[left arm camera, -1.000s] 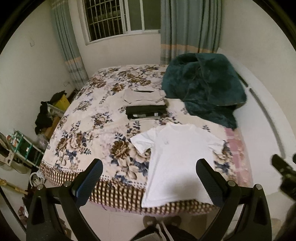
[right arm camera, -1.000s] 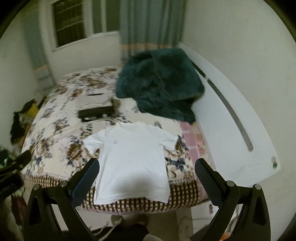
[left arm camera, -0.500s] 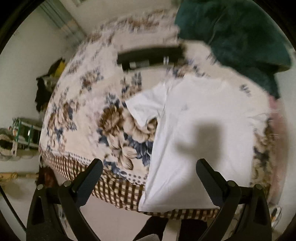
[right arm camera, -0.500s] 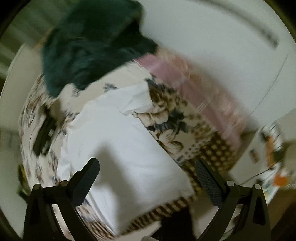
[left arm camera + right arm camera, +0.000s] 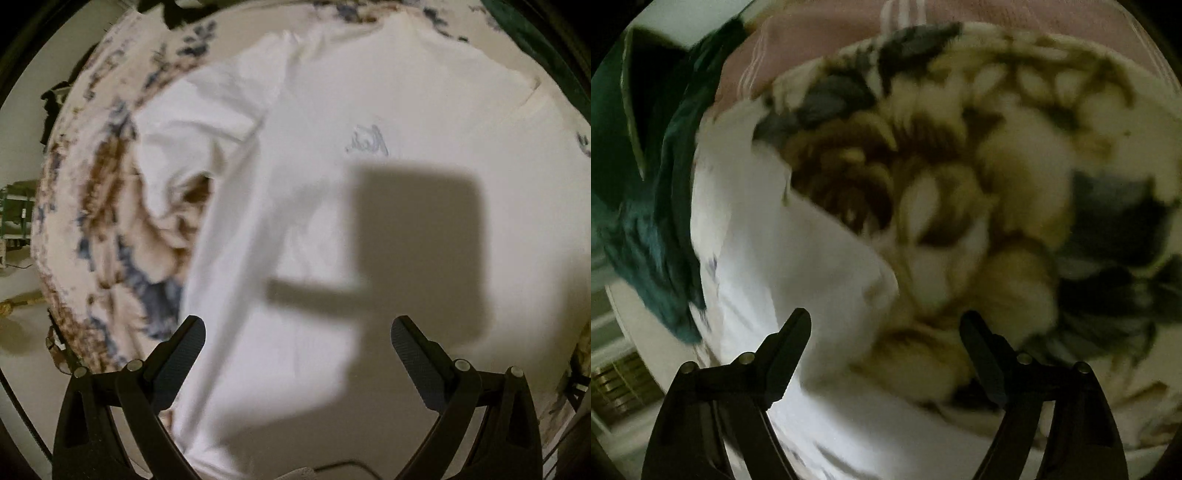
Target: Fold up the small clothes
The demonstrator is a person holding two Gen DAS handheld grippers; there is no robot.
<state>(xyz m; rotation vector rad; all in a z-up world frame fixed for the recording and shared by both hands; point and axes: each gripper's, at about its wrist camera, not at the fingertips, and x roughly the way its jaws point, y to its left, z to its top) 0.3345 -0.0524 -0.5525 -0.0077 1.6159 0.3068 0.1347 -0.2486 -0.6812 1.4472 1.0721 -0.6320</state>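
Two grippers hang over the white T-shirt (image 5: 369, 110) spread flat on the floral bedspread (image 5: 110, 221), the left gripper (image 5: 297, 334) gaping and empty, the right gripper (image 5: 884, 325) closing beside a sleeve (image 5: 820, 266), unpinched; each should probably catch one fabric layer cleanly before folding.

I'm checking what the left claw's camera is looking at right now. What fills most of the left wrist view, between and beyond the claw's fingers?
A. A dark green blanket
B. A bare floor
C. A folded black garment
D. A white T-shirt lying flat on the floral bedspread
D: the white T-shirt spreads across the view on the floral bedspread, with the open left claw above it, gripping nothing.
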